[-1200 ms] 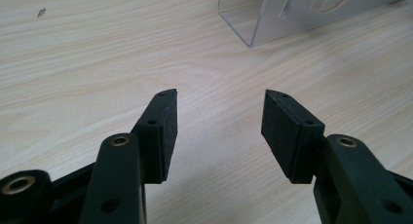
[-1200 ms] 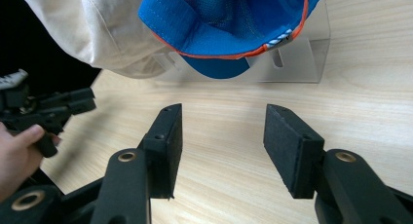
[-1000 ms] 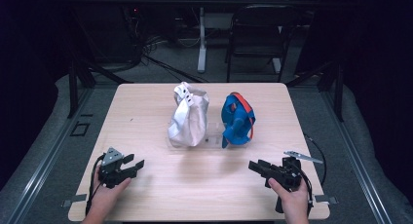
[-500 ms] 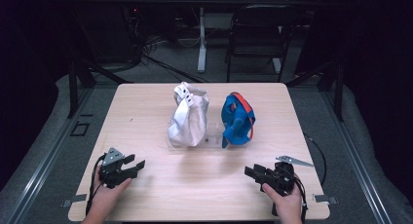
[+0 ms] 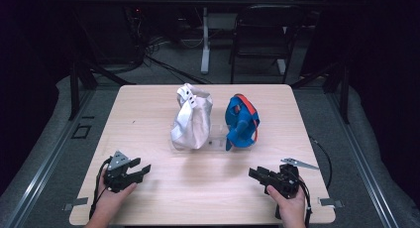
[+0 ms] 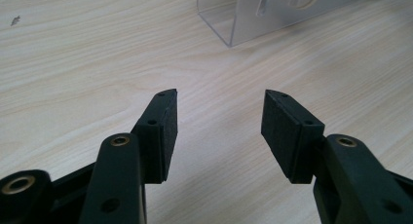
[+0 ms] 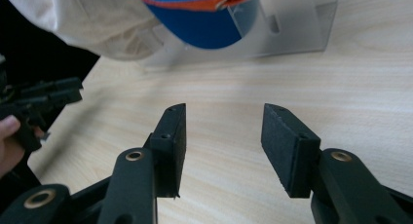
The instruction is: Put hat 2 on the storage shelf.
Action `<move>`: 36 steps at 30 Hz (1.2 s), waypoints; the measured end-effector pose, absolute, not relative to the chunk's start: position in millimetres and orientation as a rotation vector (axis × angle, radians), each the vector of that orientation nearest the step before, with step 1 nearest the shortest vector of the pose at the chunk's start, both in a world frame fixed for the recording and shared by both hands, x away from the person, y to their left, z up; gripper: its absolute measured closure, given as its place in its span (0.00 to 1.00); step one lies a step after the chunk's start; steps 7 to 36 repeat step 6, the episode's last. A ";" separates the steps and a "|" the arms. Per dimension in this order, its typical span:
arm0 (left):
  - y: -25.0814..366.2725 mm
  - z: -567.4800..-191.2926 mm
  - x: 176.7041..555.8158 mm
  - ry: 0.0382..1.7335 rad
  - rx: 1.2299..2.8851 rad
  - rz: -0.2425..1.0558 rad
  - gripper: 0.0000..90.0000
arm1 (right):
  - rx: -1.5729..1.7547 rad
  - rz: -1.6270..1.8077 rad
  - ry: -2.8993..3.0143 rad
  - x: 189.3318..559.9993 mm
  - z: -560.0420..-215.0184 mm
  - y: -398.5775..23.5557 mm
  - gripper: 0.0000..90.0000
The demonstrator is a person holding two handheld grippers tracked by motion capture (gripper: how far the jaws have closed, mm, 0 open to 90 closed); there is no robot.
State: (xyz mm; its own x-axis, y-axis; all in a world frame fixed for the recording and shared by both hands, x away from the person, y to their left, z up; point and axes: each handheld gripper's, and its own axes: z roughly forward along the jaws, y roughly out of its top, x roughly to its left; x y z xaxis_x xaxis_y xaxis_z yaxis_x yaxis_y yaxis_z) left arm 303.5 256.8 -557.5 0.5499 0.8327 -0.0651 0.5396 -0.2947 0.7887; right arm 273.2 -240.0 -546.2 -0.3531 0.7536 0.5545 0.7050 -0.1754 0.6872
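On my pale wooden worktop (image 5: 148, 114) two caps sit side by side on a clear plastic stand (image 5: 214, 144): a cream-white fabric cap (image 5: 192, 120) and, touching it to the right, a blue cap with an orange band (image 5: 241, 120). Both stand well ahead of me. My left hand-held gripper (image 5: 141, 169) rests near the front edge, jaws apart and empty. My right hand-held gripper (image 5: 256, 173) has just been closing a little, yet stays wide with nothing between its pads. The caps look light, soft and floppy; I would probably pinch a brim or crown fold, since the stand seems slippery.
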 end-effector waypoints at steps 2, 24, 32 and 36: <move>253.7 -557.7 302.7 1.099 1.968 0.465 0.54 | 1.761 1.598 1.970 272.7 -545.8 -241.5 0.58; 249.5 -557.2 302.0 1.076 1.968 0.463 0.53 | 1.760 1.577 1.997 273.7 -545.5 -241.6 0.58; 249.5 -557.2 302.0 1.076 1.968 0.463 0.53 | 1.760 1.577 1.997 273.7 -545.5 -241.6 0.58; 249.5 -557.2 302.0 1.076 1.968 0.463 0.53 | 1.760 1.577 1.997 273.7 -545.5 -241.6 0.58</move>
